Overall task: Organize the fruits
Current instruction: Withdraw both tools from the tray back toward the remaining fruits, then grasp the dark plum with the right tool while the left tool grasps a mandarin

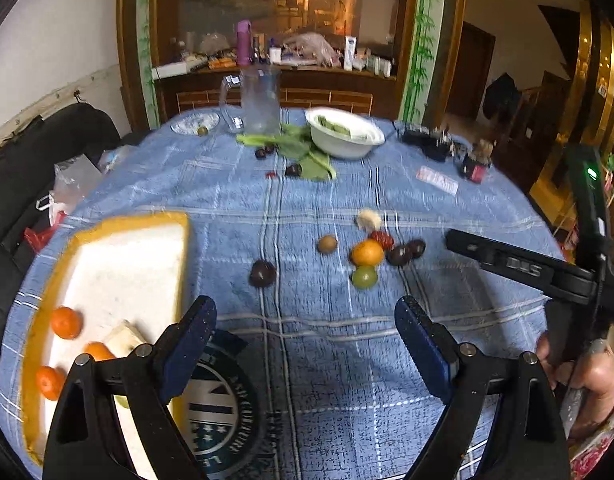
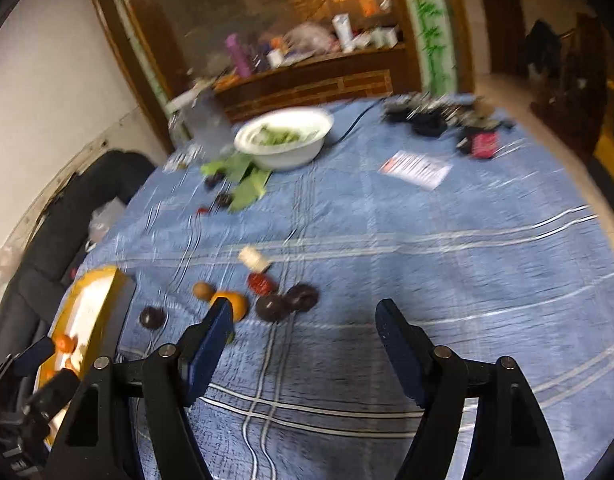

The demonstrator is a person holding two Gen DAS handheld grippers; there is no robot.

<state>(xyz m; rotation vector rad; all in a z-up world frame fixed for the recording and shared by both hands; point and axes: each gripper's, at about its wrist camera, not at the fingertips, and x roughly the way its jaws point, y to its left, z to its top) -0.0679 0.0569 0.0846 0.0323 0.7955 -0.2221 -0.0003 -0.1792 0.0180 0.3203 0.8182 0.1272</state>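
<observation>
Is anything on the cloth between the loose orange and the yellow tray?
Mostly clear. Between the orange and the yellow tray lie only a small brown fruit and a dark plum, both low and easily passed over.

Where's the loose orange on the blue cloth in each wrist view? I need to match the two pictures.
Left wrist view: the orange sits right of centre, a green fruit touching its near side.
Right wrist view: the orange is left of centre, partly hidden behind the right tool's left finger.
Shared landmark: the white bowl of greens at the table's far side.
</observation>
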